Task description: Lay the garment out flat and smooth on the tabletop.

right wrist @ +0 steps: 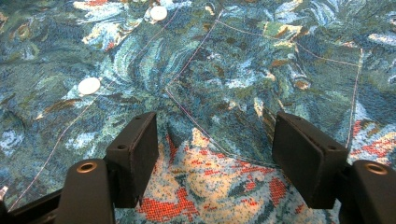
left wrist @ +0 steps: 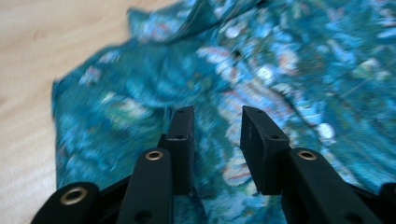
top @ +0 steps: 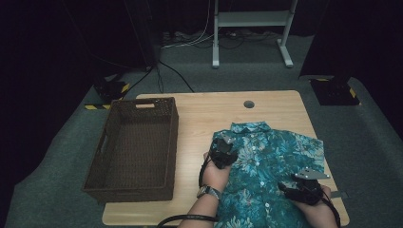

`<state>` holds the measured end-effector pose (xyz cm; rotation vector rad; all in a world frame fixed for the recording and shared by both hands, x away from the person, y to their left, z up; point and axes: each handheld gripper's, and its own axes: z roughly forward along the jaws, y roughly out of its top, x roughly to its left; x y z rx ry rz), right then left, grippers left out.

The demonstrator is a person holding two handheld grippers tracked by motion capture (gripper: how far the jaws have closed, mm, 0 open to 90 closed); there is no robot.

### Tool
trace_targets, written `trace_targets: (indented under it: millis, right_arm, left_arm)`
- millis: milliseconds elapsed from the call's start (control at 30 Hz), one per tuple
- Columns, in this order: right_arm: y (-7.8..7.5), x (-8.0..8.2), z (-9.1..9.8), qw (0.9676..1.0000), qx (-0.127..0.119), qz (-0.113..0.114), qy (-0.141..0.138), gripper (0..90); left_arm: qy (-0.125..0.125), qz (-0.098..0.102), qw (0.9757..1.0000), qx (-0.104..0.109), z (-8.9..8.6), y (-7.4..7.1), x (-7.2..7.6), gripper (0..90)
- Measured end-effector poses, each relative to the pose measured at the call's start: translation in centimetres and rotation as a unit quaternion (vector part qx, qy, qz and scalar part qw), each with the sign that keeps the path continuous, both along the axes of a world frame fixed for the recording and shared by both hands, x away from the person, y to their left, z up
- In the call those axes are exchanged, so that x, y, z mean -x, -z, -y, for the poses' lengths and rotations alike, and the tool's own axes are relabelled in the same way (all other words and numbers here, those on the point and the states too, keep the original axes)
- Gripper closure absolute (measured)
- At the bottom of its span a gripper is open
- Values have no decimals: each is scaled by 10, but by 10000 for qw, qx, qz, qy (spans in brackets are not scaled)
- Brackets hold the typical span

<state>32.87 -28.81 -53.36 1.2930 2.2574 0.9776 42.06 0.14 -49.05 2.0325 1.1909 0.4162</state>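
High view: a teal floral shirt (top: 271, 166) lies flat at 5 o'clock on the pale wooden table (top: 199, 114); a dark woven basket (top: 135, 147) sits at 9 o'clock.
Left gripper (top: 222, 151): jaws slightly apart over blurred cloth, seemingly holding nothing.
Right gripper (top: 302, 189): jaws wide apart above the stitched pocket (right wrist: 275, 70), nothing pinched.

Matt woven cloth shirt (top: 271, 166), pale smooth wood table (top: 199, 114), dark basket (top: 135, 147) seemingly rough wicker
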Motion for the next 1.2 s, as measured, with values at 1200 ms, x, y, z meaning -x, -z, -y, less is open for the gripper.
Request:
trace_targets:
  millis: [1200]
  right_arm:
    - [1, 3, -18, 9996, 188, 72, -172, 284]
  left_arm:
    - [-429, 352, 9980, -298, -59, 47, 42, 498]
